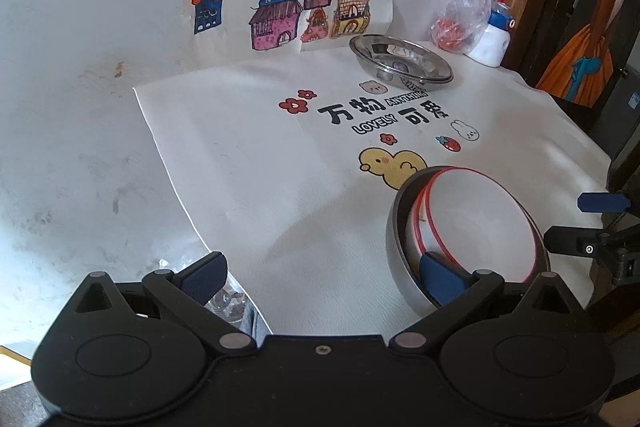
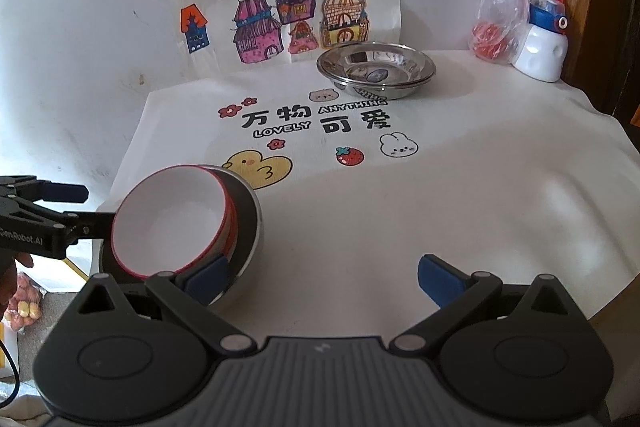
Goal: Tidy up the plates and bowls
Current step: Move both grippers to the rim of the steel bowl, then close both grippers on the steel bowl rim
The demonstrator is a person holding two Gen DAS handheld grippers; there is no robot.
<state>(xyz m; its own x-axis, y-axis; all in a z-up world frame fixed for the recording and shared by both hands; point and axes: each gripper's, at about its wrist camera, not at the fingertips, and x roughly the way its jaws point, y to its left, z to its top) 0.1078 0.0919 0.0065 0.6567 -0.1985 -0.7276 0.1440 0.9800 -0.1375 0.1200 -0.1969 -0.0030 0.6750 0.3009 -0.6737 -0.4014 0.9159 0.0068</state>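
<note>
Both sets of jaws stand spread wide and grasp nothing, the left gripper (image 1: 322, 277) and right gripper (image 2: 322, 277) flanking a grey bowl (image 2: 250, 227) at the near edge of the table (image 2: 480, 211). Two red-rimmed white bowls (image 2: 172, 223) sit tilted inside that grey bowl. Well beyond it, stacked steel plates (image 2: 376, 69) rest near the house drawing (image 2: 288, 7).

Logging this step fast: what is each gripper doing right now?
Left gripper: open, holding nothing, one finger beside the stacked bowls.
Right gripper: open, holding nothing, one finger by the same bowls.
</note>
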